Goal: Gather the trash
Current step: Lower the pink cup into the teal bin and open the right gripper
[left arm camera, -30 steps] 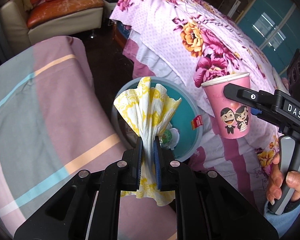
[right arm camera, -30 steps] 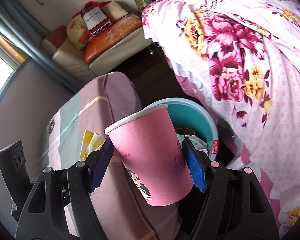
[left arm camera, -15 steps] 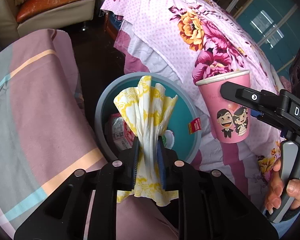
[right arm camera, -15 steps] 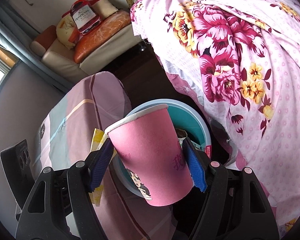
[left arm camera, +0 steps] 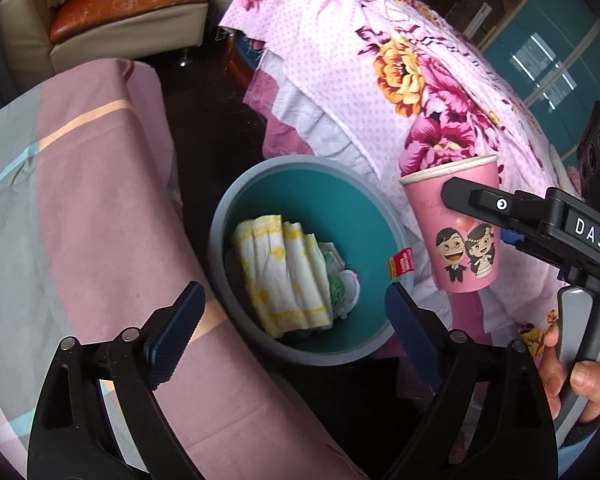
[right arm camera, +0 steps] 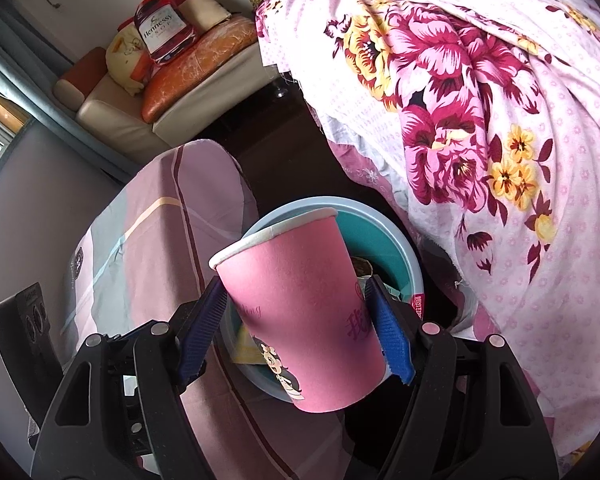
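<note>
L gripper (left arm camera: 292, 308) released, empty | yellow-white crumpled napkin (left arm camera: 284, 268) in round teal bin (left arm camera: 220, 216) | R gripper (right arm camera: 300, 332) grasping pink paper cup (right arm camera: 300, 312) mid-wall | light, crushable, grip gently

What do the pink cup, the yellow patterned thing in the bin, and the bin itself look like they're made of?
The pink cup looks like matte printed paper, given its rolled white rim. The yellow-patterned wad in the bin seems to be soft tissue or napkin paper; it is pleated and crumpled. The bin looks like moulded plastic, smooth, grey outside and teal inside, though that is only by its look.
</note>
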Demonstrator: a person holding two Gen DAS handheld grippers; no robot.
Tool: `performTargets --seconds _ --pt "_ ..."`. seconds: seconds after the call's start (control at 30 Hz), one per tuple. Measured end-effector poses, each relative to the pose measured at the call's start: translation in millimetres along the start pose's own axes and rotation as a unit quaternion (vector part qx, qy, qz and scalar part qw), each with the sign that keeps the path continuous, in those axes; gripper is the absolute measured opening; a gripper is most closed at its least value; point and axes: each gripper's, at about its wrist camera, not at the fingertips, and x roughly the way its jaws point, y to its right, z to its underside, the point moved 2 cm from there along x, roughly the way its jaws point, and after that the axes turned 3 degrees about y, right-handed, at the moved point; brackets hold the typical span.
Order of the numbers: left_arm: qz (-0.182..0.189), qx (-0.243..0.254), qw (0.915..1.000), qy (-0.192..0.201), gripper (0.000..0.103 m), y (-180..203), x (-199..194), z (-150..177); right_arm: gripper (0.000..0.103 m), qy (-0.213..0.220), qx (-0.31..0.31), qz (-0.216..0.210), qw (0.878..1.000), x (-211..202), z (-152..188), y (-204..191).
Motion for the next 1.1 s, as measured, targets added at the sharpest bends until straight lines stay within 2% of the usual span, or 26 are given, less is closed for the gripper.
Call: performTargets --seconds 0.27,1.1 --pt "-0.014 -0.002 0.9999 -0.001 0.092 -10 -6 10 0.068 0.002 -0.005 0.009 1.0 3 0 -4" --pt "-0.017 -0.005 0.9998 -0.001 0.092 -20 -9 16 0.07 -0.011 -0.019 0.03 0.999 15 1 -12"
